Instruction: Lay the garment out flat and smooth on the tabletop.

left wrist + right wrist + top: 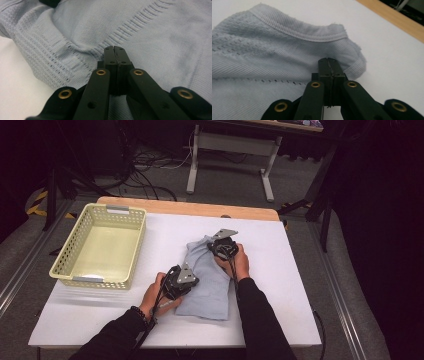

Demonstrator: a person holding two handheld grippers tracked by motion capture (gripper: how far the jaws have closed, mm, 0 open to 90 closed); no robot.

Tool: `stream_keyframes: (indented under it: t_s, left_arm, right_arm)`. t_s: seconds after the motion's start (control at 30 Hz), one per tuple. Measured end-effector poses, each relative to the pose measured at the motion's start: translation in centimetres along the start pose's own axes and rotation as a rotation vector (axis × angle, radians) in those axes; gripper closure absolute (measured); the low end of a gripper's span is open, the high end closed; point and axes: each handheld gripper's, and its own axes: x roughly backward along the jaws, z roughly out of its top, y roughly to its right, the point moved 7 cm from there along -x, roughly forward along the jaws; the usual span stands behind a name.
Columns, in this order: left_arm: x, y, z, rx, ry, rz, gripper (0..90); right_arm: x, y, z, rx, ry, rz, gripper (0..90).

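- Pale blue knitted garment (210,275): ribbed bands, openwork panels; lies crumpled mid-bench on the white bench (280,285).
- Left gripper (114,48): black fingers together, over ribbing.
- Right gripper (329,60): fingers together, near the hem.
- Perforated yellow plastic basket (65,260): far left.

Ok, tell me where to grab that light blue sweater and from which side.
Grip the light blue sweater at its ribbed hem band, coming from the bare table on its free side. That edge is thick, stitched and slightly lifted, so a claw can likely slide under it there.
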Motion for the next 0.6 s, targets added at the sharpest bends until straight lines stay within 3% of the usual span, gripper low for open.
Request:
stream_keyframes:
  t_s: [0.13, 0.23, 0.3, 0.37, 0.47, 0.6]
  left_arm:
    - [0.0, 0.0, 0.0, -0.006, 0.002, 0.002, 90.0]
    - [0.0, 0.1, 0.0, -0.008, 0.003, 0.003, 90.0]
    - [0.0, 0.0, 0.0, -0.020, -0.003, 0.010, 90.0]
    - [0.0, 0.1, 0.0, -0.022, -0.006, 0.012, 90.0]
    - [0.0, 0.0, 0.1, -0.027, -0.006, 0.014, 90.0]
    - [0.0, 0.1, 0.1, -0.028, -0.009, 0.018, 90.0]
  right_arm:
    - [1.6, 0.9, 0.6, -0.025, 0.043, -0.069, 90.0]
    - [3.3, 1.1, 1.0, -0.080, 0.084, -0.037, 90.0]
    - [4.8, 0.8, 1.2, -0.079, 0.107, -0.022, 90.0]
    - [6.2, 0.2, 1.1, -0.060, 0.112, -0.029, 90.0]
    - [8.5, -1.5, 0.9, -0.042, 0.146, -0.003, 90.0]
    - [10.8, -4.2, -0.2, -0.017, 0.165, 0.024, 90.0]
